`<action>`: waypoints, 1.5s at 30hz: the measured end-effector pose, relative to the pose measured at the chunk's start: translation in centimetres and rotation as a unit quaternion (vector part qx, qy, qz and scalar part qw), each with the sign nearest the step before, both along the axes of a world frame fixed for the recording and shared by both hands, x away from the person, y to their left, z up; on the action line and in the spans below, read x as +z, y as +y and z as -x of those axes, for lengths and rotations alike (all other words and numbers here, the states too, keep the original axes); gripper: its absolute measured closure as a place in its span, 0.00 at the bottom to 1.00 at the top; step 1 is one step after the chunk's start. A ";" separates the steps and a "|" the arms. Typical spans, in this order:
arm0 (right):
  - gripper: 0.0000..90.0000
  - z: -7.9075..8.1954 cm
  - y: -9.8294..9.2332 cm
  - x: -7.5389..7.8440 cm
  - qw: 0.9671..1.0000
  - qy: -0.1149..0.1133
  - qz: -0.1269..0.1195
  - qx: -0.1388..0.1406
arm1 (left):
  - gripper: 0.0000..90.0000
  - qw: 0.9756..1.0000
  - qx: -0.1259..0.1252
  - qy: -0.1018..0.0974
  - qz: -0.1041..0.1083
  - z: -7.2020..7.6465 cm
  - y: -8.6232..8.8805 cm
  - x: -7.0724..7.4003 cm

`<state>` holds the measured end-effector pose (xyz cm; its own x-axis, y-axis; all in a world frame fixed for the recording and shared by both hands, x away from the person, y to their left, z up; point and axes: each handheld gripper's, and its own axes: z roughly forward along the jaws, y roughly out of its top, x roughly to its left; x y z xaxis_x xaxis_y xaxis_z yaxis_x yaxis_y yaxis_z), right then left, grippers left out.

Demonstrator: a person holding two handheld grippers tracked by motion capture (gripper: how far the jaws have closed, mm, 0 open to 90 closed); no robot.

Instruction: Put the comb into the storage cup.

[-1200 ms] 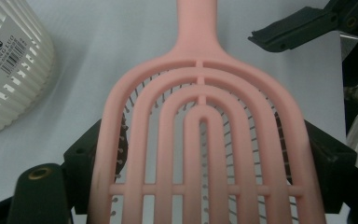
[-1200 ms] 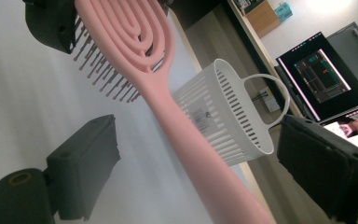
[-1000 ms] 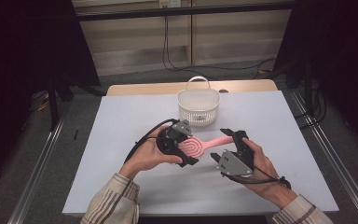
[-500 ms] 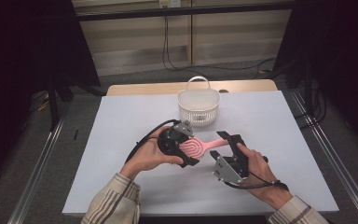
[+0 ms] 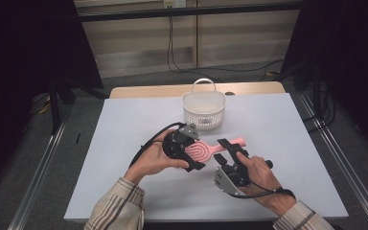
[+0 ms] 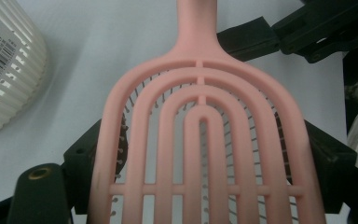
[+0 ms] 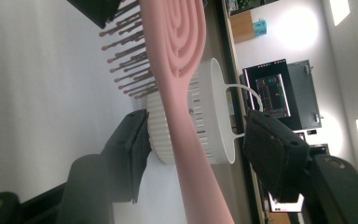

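A pink hairbrush (image 5: 205, 149) hangs just above the white table, bristles down, with my left gripper (image 5: 196, 151) shut on the sides of its wide vented head (image 6: 200, 140). Its handle (image 5: 235, 141) points right and away. My right gripper (image 5: 230, 146) stands at that handle. In the right gripper view the handle (image 7: 191, 154) runs between the two black jaws with a gap on each side. Those jaws have just been closing and the pads do not press on it. One left-gripper jaw (image 7: 98, 9) shows by the bristles.
A white slatted basket (image 5: 204, 111) with a loop handle stands just beyond the brush; its wall (image 6: 4, 70) carries a barcode label. The white table (image 5: 287, 124) has bare room on both sides. A wooden edge and a dark floor lie behind.
My right gripper has slid left and forward to the brush handle, and its jaws now straddle it and stand narrower. The left gripper and the brush have stayed put.
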<state>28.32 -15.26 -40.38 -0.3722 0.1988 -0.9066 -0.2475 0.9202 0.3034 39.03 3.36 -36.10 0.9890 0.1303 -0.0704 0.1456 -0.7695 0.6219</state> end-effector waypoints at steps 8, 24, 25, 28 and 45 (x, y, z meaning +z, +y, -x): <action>0.56 0.1 0.5 -0.7 0.999 -0.025 0.026 0.001 | 0.22 1.000 -0.003 -0.001 0.000 0.1 -0.2 0.3; 0.74 0.0 1.2 -1.7 0.997 -0.056 0.054 -0.013 | 0.22 1.000 0.002 0.003 -0.005 -0.2 -0.4 0.1; 0.74 0.0 1.2 -1.8 0.997 -0.057 0.053 -0.017 | 0.22 1.000 0.002 0.004 -0.003 -0.1 -0.5 0.1; 0.76 0.0 1.4 -2.0 0.996 -0.062 0.055 -0.022 | 0.22 1.000 0.002 0.006 -0.003 -0.1 -0.5 0.0; 0.82 -0.1 1.6 -2.4 0.995 -0.072 0.053 -0.035 | 0.22 1.000 -0.001 0.019 -0.003 -0.1 -1.3 -0.1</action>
